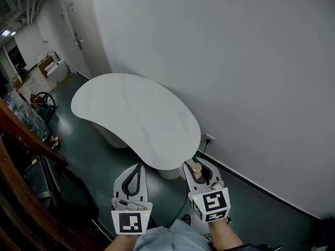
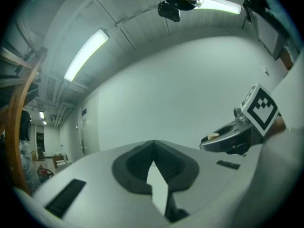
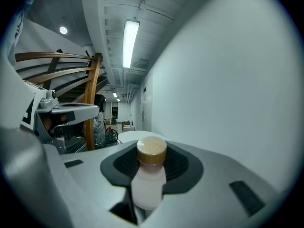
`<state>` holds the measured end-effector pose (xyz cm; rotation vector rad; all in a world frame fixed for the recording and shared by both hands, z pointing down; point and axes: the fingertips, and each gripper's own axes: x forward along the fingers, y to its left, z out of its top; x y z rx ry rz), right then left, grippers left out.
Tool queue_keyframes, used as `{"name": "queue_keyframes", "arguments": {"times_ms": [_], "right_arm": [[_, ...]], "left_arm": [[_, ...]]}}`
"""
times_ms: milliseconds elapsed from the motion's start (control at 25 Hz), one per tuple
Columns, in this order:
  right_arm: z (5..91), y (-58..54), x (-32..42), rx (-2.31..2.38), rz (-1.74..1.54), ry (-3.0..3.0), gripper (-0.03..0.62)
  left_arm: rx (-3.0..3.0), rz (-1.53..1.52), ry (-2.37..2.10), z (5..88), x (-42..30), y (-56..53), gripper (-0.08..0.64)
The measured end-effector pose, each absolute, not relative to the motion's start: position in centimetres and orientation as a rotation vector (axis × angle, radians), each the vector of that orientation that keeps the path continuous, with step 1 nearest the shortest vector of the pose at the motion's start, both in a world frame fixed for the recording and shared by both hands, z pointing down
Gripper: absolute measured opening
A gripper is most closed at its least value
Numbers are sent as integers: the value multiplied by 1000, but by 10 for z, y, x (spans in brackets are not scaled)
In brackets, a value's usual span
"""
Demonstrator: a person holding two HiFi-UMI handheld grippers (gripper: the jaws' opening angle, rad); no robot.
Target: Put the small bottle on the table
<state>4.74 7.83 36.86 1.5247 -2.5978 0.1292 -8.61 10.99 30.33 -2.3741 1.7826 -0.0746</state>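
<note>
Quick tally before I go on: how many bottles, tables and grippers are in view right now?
Small bottle: 1, clamped in the right gripper
Table: 1, white
Grippers: 2, the right one and the left gripper, which is shut with nothing in it
Total: 4

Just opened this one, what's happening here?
A person holds a gripper in each hand, facing a white table. The right gripper is clamped on a small bottle, held in the air by the table's near end. The left gripper is shut and empty. The bottle is not yet on the table.
</note>
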Motion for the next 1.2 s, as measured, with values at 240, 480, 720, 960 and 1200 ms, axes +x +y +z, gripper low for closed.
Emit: {"name": "queue_keyframes", "arguments": {"times_ms": [240,480,720,960,1200], "right_arm": [[374,72,60,1437,138,-2632,109],[385,57,62,1415,185,-2637,109],[398,21,60,1464,211,-2590,109],[385,-28,49,1525,170,-2569,109],[368,-72,33,1614,115,-2528,109]], "left_arm": [[-2334,-110,1836,309,-73,112,3],[-2335,-174,1872,321,-72,100,3],[-2350,-157,1879,329,-90,59,3],[-2395,-100,1814,324,-101,1,3],[-2432,-21,1725,310,-116,-46,3]]}}
